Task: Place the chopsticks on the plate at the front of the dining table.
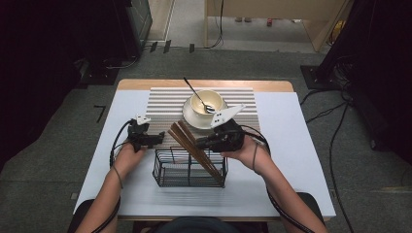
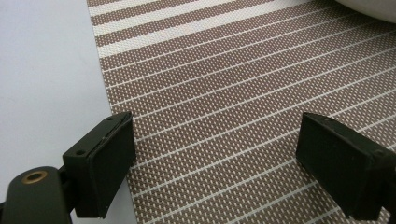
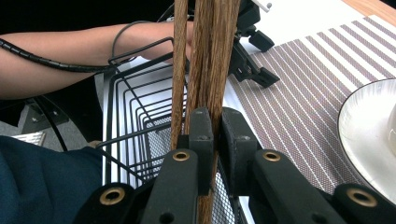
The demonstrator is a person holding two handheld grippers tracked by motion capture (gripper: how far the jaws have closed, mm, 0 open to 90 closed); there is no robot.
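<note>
Grey carpet and dark equipment surround a white-topped table [image 1: 291,145] carrying a striped placemat [image 1: 165,104].

Left to right: the left claw [image 1: 158,137] hovers over the mat's left edge, beside the black wire basket [image 1: 167,170]. In the left gripper view its jaws stand wide apart with bare mat [image 2: 224,107] between them; it holds and touches nothing.

Centre: a bundle of brown chopsticks [image 1: 194,148] leans in the basket, lower ends at the basket's right near corner, upper ends slanting up and left over the mat.

Right: the right claw [image 1: 204,141] meets the bundle partway up. In the right gripper view the jaws are clamped narrow on the sticks [image 3: 212,60], pads pressing at least one; another stick [image 3: 178,70] runs just outside the left pad, apparently not gripped.

Beyond: a cream bowl [image 1: 208,101] with a spoon [image 1: 197,94] sits on a saucer [image 1: 192,119].

Judgement: the step in hand is drawing chopsticks from the basket. To do it well, the grip should stay firm, and the pull should run along the sticks' own slant so the ends clear the wire. The left claw could steady the basket rim. Risk: loose sticks dragging or scattering.
</note>
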